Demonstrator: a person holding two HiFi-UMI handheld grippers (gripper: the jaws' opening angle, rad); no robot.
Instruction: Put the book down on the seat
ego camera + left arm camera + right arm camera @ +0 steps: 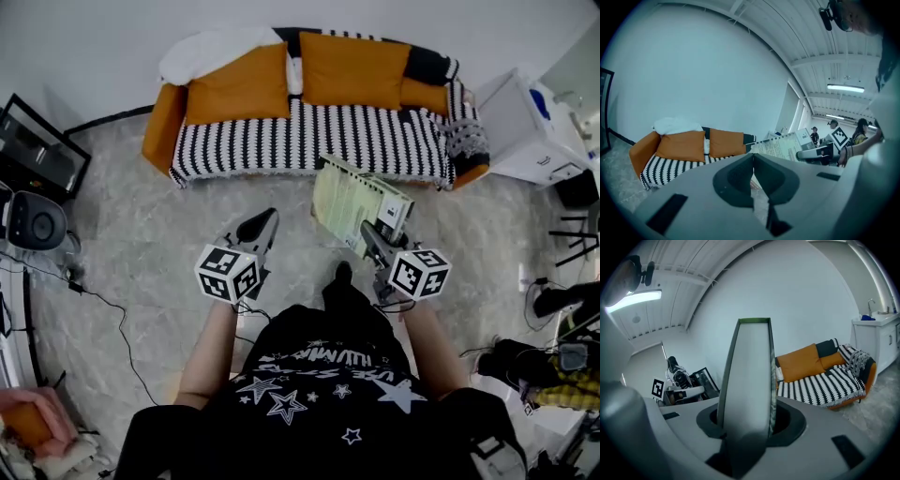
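Observation:
A black-and-white striped sofa seat (309, 141) with orange cushions (239, 84) stands against the far wall, across a stretch of floor from me. My right gripper (371, 234) is shut on a yellow-green book (352, 197), held upright and tilted in front of the sofa's right half. In the right gripper view the book (747, 390) runs edge-on between the jaws and hides the middle of the view, with the sofa (825, 385) to its right. My left gripper (265, 221) hangs beside it on the left with nothing in it; its jaws (753, 161) meet in a thin line.
A white blanket (211, 47) lies on the sofa's left backrest. A white cabinet (525, 127) stands to the sofa's right. At the left are a black frame (37, 150), a round speaker (33, 225) and cables (112, 309) on the marble floor. Bags and chair legs crowd the right edge.

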